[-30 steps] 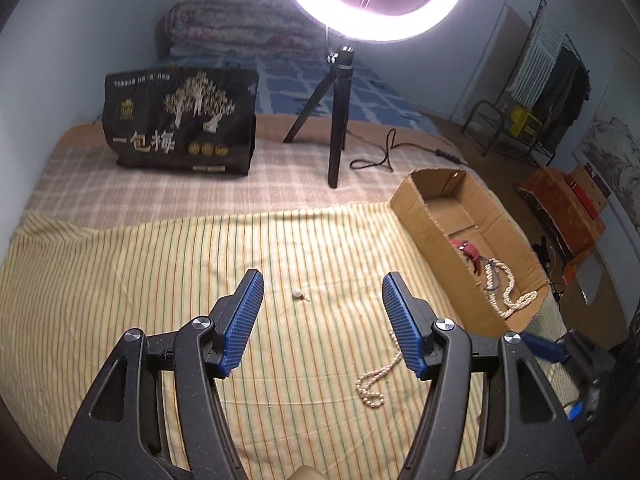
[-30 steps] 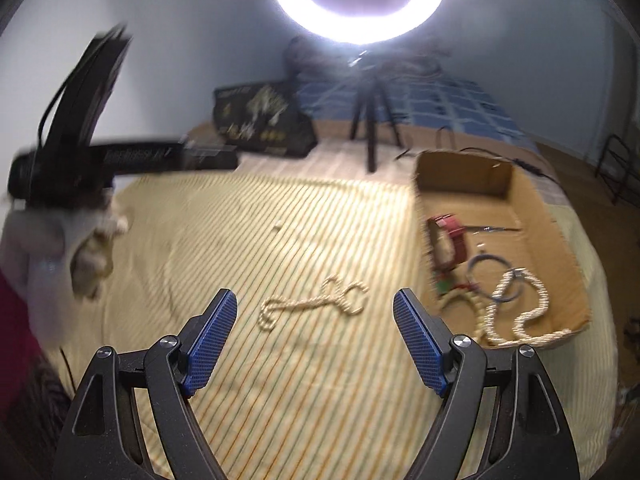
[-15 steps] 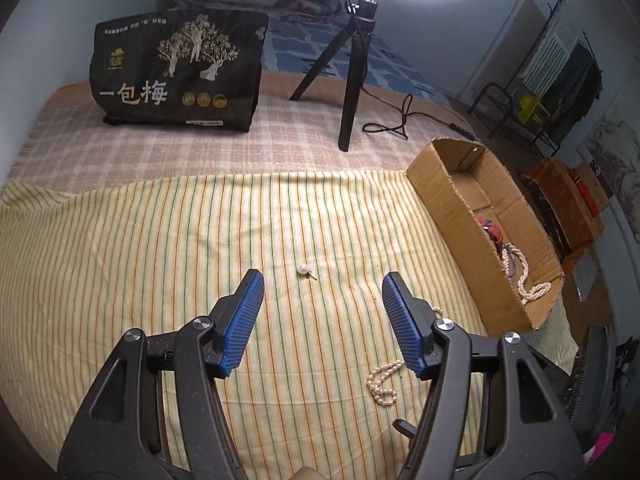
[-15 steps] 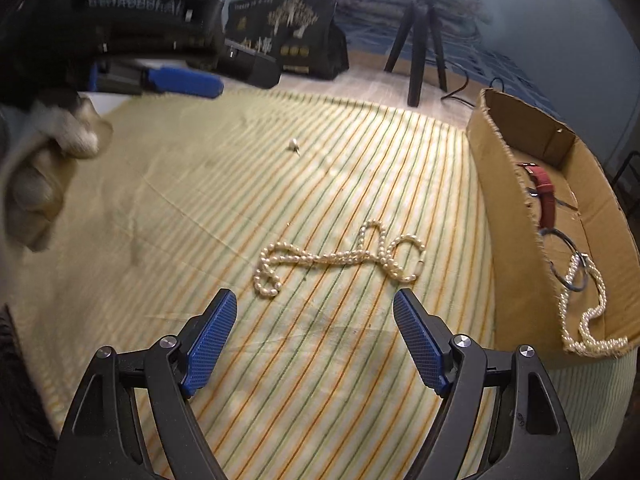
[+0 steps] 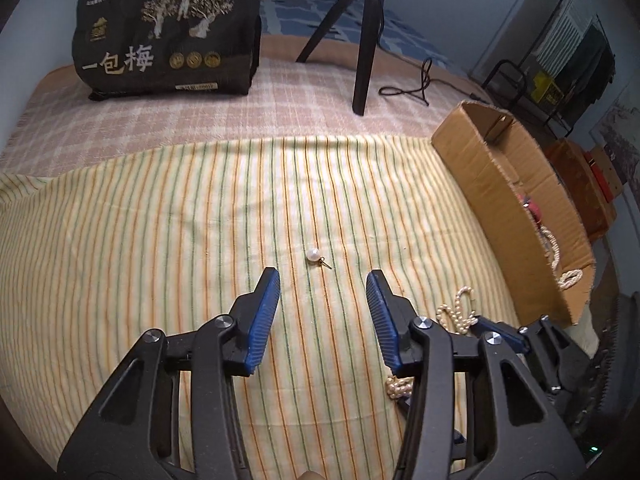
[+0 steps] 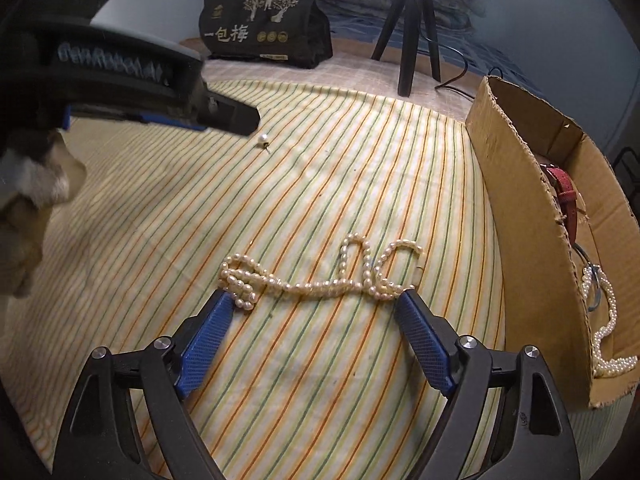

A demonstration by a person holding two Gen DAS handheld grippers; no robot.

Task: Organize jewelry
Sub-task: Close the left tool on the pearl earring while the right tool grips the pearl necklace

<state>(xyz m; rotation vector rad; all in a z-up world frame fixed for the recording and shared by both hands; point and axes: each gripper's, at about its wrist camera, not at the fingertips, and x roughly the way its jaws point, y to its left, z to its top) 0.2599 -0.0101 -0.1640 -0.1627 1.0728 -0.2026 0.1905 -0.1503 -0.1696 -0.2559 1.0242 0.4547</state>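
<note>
A small pearl earring [image 5: 314, 256] with a gold pin lies on the striped cloth [image 5: 160, 240], just ahead of my left gripper [image 5: 323, 276]. Its jaws are closing, with nothing between them. A pearl necklace [image 6: 320, 276] lies stretched across the cloth right at the tips of my right gripper [image 6: 316, 300], which is wide open and opening, its blue fingertips [image 6: 224, 304] at the strand's two ends. The pearl earring [image 6: 262, 141] shows farther off, beside the left gripper's body [image 6: 120, 84]. The cardboard box [image 6: 520, 208] on the right holds a red strap [image 6: 564, 196] and another pearl strand [image 6: 608, 320].
A black printed bag [image 5: 168, 32] and a black tripod [image 5: 364, 40] with its cable stand on the checked blanket at the back. A clothes rack [image 5: 568, 40] and brown boxes [image 5: 576, 184] are beyond the bed on the right. A gloved hand [image 6: 28, 208] is at the left.
Both grippers have come down closer to the cloth. The left jaws have narrowed near the earring. The right gripper's tips now reach the necklace.
</note>
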